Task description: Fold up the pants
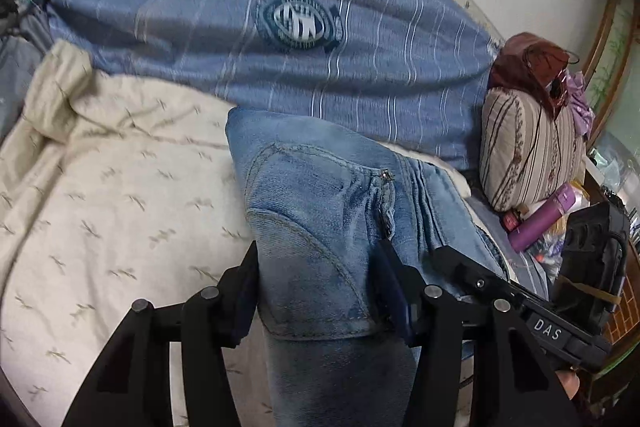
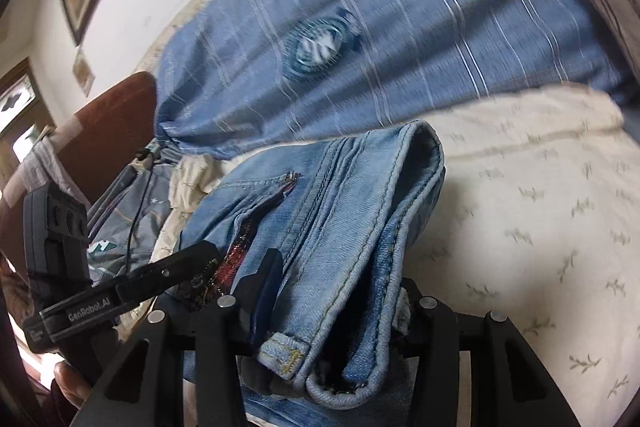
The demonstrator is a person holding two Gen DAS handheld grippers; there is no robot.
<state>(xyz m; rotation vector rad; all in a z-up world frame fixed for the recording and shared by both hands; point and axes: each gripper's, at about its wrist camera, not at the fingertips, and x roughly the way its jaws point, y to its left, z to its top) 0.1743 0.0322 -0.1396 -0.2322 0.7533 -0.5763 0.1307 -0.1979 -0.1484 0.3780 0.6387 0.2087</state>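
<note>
Holding a pair of faded light-blue denim jeans [image 1: 320, 211] up over the bed, both grippers have the garment bunched between their black fingers. The left gripper [image 1: 316, 291] straddles a thick band of denim near a curved pocket seam, its fingers pressed against either side of the cloth. The right gripper [image 2: 332, 307] pinches several stacked layers at the waistband, where a belt loop and the folded hem edge show.

My guess is the folding is well under way: the denim looks doubled over on itself, with layered edges visible in the right wrist view, but the bundle is in the air and not yet laid down or squared off. At least a final fold and a neat placement seem left.

The denim is heavy and stiff, with raised orange-tan stitching, a metal zip and a dark red lining at the open fly [image 2: 236, 255]. Below lies a cream bedsheet printed with small grey-green sprigs [image 1: 100, 211], soft and rumpled. Behind it sits a plump blue pillow with thin white stripes and a round embroidered badge [image 1: 248, 39]. A brown-striped beige cushion [image 1: 524, 159] and a purple cylindrical bottle [image 1: 540, 223] crowd the bed's far side.
</note>
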